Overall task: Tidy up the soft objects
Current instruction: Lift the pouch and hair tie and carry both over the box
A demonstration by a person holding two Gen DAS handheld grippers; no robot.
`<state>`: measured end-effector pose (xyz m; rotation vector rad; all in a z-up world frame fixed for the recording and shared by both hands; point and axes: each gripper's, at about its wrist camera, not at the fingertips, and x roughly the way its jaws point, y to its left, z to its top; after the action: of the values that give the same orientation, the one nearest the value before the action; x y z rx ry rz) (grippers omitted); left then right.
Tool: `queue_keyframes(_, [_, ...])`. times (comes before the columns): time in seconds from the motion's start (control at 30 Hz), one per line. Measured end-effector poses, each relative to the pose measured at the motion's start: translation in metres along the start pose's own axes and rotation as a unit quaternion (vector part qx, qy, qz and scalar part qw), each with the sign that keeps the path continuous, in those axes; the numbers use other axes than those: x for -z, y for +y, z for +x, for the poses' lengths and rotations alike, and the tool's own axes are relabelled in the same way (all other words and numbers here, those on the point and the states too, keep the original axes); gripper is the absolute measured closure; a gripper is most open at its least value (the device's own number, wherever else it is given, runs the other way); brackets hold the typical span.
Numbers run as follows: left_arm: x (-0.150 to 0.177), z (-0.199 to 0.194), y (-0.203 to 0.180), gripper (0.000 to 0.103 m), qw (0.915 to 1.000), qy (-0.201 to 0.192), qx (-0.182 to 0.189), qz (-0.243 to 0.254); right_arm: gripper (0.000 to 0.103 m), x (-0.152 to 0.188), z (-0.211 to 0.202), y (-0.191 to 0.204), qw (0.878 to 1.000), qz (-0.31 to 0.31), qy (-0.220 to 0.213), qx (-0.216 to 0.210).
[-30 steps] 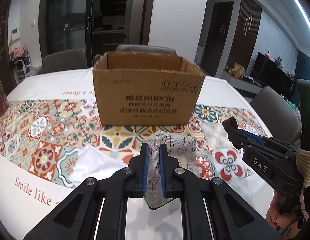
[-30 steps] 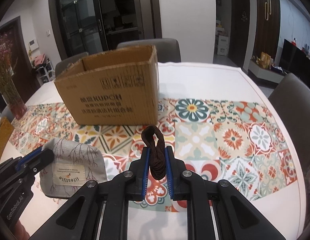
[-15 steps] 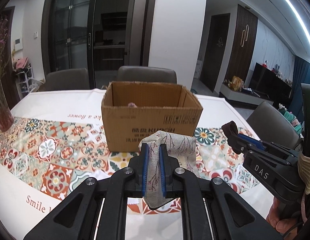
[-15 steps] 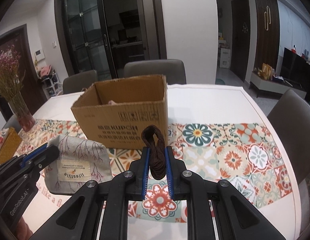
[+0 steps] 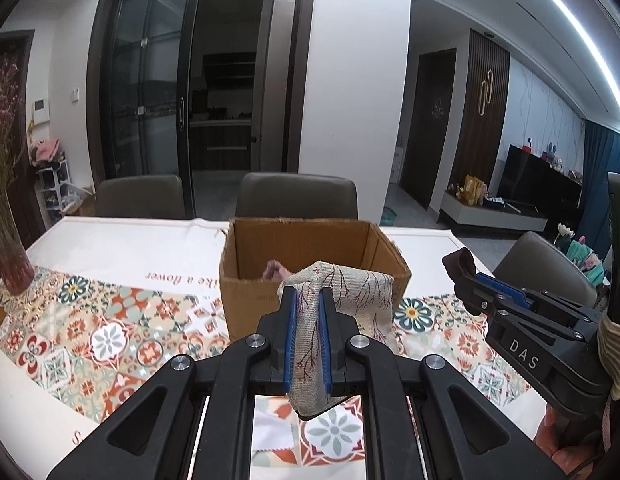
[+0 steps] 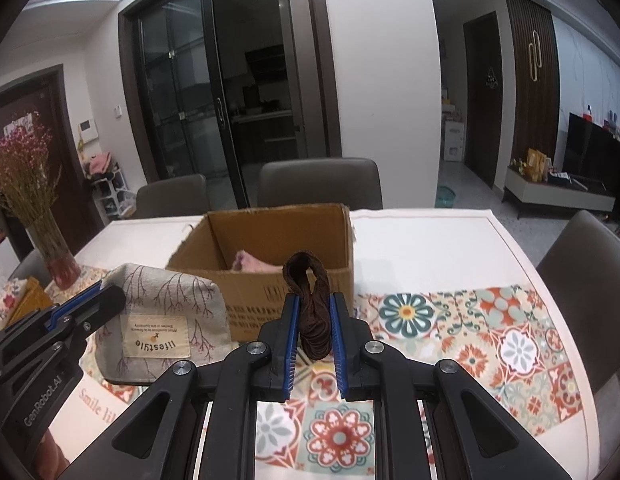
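Note:
My left gripper [image 5: 308, 300] is shut on a beige cloth pouch [image 5: 349, 296] printed with red branches, held in the air just in front of the open cardboard box [image 5: 246, 292]. The pouch also shows in the right wrist view [image 6: 166, 320] with its label. My right gripper [image 6: 313, 304] is shut on a dark brown fabric loop [image 6: 310, 300], held in front of the box [image 6: 270, 296] at its right. A pink soft item [image 6: 254, 266] lies inside the box. The right gripper shows at the right of the left wrist view [image 5: 465, 276].
The table [image 6: 429, 236] carries a patterned floral runner [image 6: 489, 340]. A vase of dried flowers [image 6: 42, 232] stands at the left. Grey chairs [image 6: 317, 184] stand behind the table and one at the right [image 6: 589, 272]. A white cloth [image 5: 270, 436] lies below my left gripper.
Both grippers have risen with their items and the view now looks down into the box. The pink item inside has come into sight. Both grips are unchanged.

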<state>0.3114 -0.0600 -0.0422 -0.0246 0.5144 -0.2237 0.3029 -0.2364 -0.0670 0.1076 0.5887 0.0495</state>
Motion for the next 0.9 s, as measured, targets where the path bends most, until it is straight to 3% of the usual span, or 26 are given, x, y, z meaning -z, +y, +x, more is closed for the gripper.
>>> queue_keyframes(0.9, [-0.064,0.028,0.019,0.091,0.9975,-0.067,-0.001,0.022,0.086,-0.061,0.021,0.02,0.998,-0.013,-0.066,-0.017])
